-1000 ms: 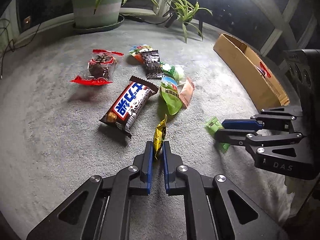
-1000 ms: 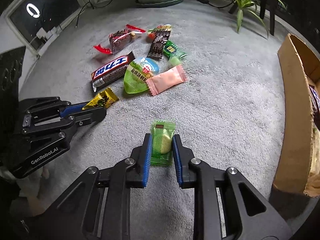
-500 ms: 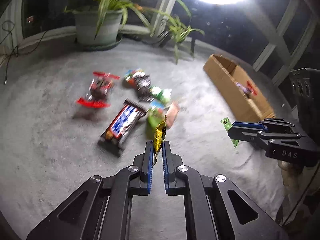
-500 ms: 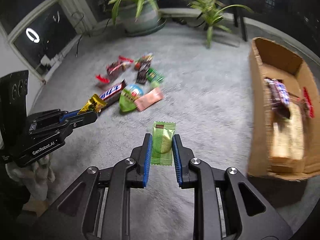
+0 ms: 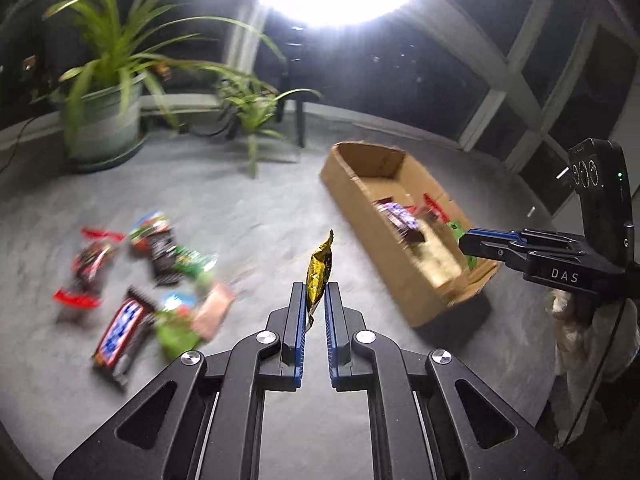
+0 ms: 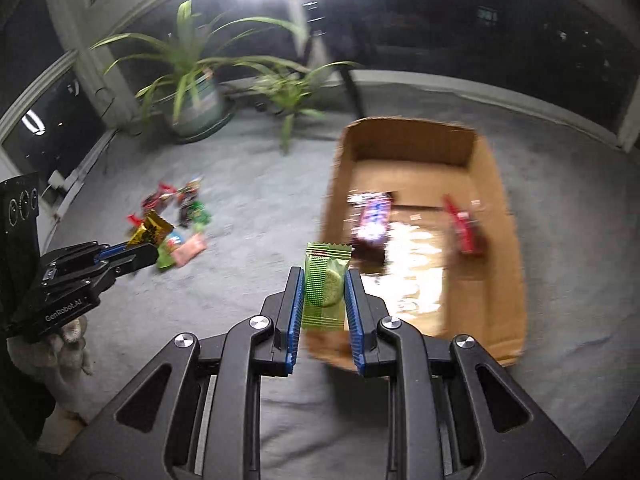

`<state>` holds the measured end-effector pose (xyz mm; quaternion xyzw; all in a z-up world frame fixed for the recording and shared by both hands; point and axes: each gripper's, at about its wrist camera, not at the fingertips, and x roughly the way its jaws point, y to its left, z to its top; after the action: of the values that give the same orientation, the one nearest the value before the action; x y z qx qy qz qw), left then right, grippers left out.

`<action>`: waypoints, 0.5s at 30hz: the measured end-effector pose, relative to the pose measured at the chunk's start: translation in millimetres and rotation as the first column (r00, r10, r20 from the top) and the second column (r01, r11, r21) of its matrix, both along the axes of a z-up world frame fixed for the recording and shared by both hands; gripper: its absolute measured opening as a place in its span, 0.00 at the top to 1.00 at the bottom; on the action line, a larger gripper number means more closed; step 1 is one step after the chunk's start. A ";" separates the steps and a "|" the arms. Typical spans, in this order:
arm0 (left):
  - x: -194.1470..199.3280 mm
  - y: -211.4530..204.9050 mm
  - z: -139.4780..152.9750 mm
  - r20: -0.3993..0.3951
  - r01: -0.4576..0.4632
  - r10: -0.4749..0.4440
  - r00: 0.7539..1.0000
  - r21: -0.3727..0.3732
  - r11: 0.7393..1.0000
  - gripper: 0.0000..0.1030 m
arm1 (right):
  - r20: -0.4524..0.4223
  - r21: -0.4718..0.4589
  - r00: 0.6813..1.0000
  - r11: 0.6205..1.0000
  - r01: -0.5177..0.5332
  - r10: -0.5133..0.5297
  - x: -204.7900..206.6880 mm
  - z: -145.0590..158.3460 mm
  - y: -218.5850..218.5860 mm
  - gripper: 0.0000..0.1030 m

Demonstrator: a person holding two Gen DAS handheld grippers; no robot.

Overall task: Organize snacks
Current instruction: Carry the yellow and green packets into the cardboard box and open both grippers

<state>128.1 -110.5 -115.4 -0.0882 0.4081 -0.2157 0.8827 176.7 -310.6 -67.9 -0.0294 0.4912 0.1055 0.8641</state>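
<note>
both tongs lifted off the carpet (image 5: 248,200) in the last second and swung toward the cardboard box (image 6: 508,264); a second ago each was low over the grey pile, snack already pinched. so the pick is done and this is the carry. my read: drop into the box is next.

left tongs (image 5: 316,300) closed on the gold wrapper (image 5: 320,268), held edge-on, crinkled foil, upper end sticking up past the tips. right tongs (image 6: 324,292) clamped on the green biscuit pack (image 6: 326,284), flat ribbed film, round biscuit showing through, now at the box's near-left corner in the right wrist view.

box is at 2 o'clock from the left tongs: open-top corrugated card, a few shiny wrappers already inside. loose snack pile (image 5: 152,276) remains at 9 o'clock, blurred, glossy bars and sachets. carpet looks short and soft.
</note>
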 end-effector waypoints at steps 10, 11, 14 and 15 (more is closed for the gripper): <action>45.8 -60.2 19.8 0.055 0.031 -0.032 0.998 0.013 0.999 0.93 | -0.011 -0.022 0.998 0.998 0.056 -0.056 20.5 -9.7 -60.3 0.79; 51.0 -67.0 21.4 0.059 0.037 -0.038 0.998 0.016 0.999 0.93 | -0.019 -0.016 0.998 0.998 0.059 -0.059 21.8 -12.2 -64.2 0.79; 65.6 -87.9 25.6 0.065 0.056 -0.057 0.996 0.018 0.998 0.93 | -0.034 -0.015 0.998 0.998 0.055 -0.056 23.4 -17.4 -70.5 0.79; 71.2 -96.7 26.9 0.067 0.063 -0.064 0.996 0.022 0.998 0.93 | -0.038 -0.016 0.998 0.999 0.052 -0.053 23.8 -19.6 -72.0 0.79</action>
<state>199.3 -207.2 -88.4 -0.0589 0.3827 -0.2423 0.8896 200.5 -382.7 -87.4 -0.0209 0.5089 0.0797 0.8569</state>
